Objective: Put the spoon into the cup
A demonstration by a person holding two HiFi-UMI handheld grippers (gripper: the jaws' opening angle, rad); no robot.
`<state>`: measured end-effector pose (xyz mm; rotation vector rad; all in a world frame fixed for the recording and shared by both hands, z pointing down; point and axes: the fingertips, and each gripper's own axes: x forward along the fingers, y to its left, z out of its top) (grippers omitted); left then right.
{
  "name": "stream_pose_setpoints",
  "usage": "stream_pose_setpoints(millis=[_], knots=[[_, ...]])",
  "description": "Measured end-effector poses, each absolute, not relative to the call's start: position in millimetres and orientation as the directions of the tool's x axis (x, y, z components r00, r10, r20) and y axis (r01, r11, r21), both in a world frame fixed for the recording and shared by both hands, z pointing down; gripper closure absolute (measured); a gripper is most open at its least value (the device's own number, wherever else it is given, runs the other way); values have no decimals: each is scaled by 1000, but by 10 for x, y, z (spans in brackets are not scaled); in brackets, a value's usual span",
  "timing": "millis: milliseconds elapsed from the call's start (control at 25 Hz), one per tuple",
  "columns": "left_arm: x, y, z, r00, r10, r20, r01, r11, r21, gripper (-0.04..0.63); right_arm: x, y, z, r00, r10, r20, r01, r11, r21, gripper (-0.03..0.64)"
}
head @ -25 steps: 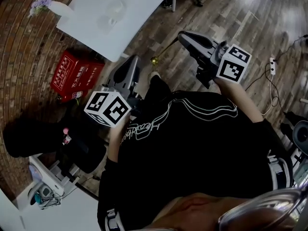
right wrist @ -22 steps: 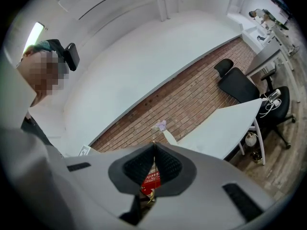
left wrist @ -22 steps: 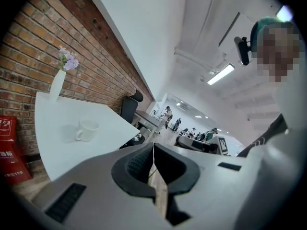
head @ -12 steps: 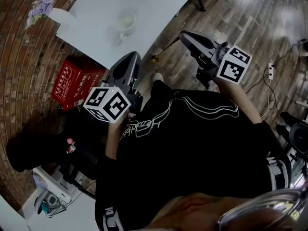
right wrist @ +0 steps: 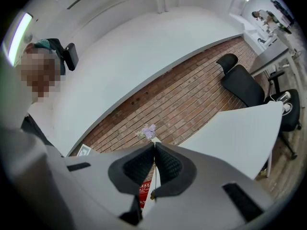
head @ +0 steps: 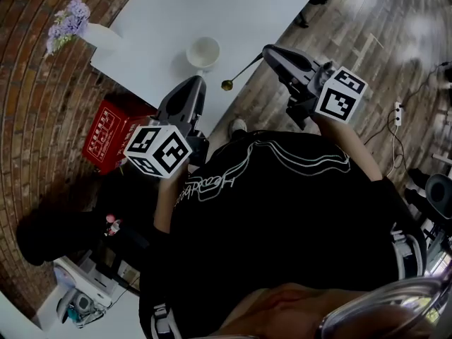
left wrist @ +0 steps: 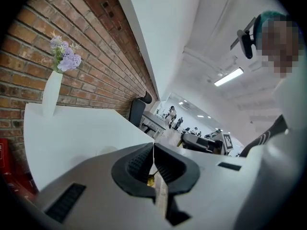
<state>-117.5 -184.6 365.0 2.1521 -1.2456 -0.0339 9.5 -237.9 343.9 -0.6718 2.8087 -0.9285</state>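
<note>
Both my jaws are pressed together: my right gripper (head: 267,52) pinches the thin handle of the spoon (head: 240,72), and my left gripper (head: 195,83) holds nothing. I could bump the white table (head: 233,13), since its edge is close. The cup (head: 203,52) stands near that edge, apart from the spoon, and a knock could tip it. The spoon sticks far out, so it might swing, slip, or miss the cup.

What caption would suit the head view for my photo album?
A person's right hand-held gripper holds a gold spoon near a white cup on a white table.
</note>
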Motion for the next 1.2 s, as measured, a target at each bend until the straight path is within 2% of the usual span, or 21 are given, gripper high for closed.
stream_pose_setpoints(millis=[760,1200], knots=[[-1811,-2379,3881,526,-794,303,-773,-299,559,588,-605,-3083,3544,-900,-433,40,-380,740,-555,618],[-2023,-2415,4120,504,-794,338,-766,-231,599,589,-807,-3348,3978,-892,-432,134,-435,737,-517,618]])
